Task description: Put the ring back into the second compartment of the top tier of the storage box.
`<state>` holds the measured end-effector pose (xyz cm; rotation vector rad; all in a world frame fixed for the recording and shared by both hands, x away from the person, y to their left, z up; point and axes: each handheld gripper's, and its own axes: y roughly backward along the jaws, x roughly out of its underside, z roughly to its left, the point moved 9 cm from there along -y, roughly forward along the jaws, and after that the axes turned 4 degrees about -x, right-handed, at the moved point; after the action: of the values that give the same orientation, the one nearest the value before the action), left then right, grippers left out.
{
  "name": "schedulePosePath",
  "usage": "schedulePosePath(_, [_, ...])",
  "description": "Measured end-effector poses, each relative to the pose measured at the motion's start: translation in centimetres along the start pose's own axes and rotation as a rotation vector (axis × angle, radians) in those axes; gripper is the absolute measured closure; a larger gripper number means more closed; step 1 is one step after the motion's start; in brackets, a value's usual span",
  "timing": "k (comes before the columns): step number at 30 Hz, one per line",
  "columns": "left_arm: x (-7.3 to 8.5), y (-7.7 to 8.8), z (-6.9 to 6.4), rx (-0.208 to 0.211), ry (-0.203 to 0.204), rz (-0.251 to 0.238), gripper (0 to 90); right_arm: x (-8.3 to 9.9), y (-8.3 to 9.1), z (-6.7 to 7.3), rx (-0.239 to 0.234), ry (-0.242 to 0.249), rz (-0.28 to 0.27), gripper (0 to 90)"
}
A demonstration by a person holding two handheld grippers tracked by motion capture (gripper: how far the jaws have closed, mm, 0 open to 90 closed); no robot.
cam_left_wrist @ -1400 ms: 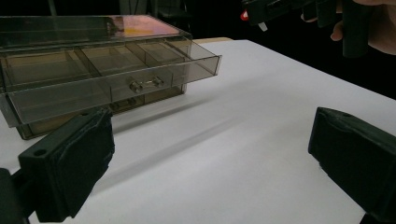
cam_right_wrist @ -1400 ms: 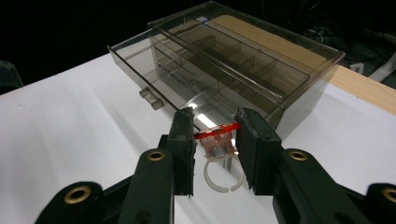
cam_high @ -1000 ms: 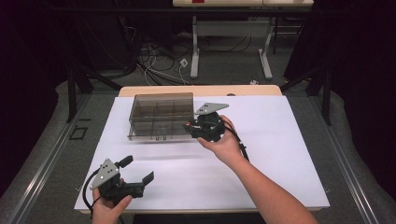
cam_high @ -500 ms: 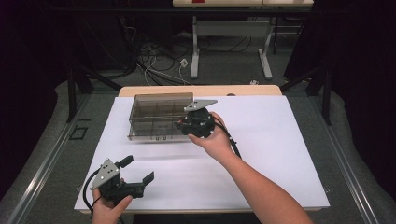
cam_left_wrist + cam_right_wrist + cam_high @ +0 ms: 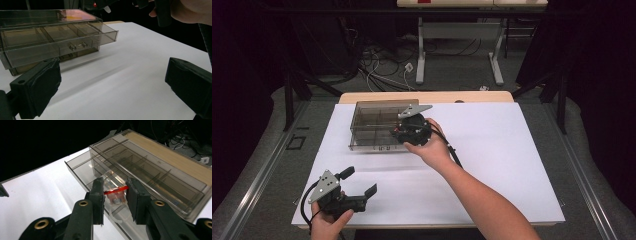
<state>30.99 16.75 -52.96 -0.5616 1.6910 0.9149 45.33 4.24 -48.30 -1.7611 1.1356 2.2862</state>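
Right gripper [image 5: 404, 131] sits over the right front of the smoked clear drawer box [image 5: 377, 125], at the far middle of the white surface [image 5: 492, 165]. In the right gripper view my fingers [image 5: 98, 195] are clenched on a small red-and-clear item [image 5: 116, 194]; red strip on top, clear body with a round metal bit under it. A thin white loop [image 5: 117, 216] hangs below it. Can't tell exactly what the part is.

The item is held above the pulled-out drawer [image 5: 100, 180], near its front wall. Whether it touches the drawer floor, I can't tell. The box behind shows several divided compartments, all seen through the tinted lid.

Left gripper [image 5: 361, 189] is at the near left corner of the surface, well apart from the box, held in my left hand [image 5: 328, 222]. Its fingers [image 5: 37, 90] are spread wide, released, nothing between them. It's tilted toward the box.

Left gripper view: drawer [image 5: 62, 42] sticks out from the box front, handle [image 5: 78, 45] centred on its face, three compartments visible across it. My right hand [image 5: 192, 11] is at the top right of that view, over the box's far end.

Grey plate [image 5: 413, 109] on the right gripper points up and right. Cable [image 5: 451, 147] trails back along my right forearm [image 5: 482, 200].
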Motion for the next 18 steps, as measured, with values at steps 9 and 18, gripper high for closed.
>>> schedulePosePath(9, [-0.1,0.0,0.1,0.000,-0.001,-0.005,0.4,-0.2,-1.4,0.4,-0.017,0.000,-0.007,68.1])
schedulePosePath(18, [-0.1,0.2,0.0,0.002,0.002,-0.006,0.4,-0.2,-2.6,0.3,-0.019,-0.004,-0.007,68.0])
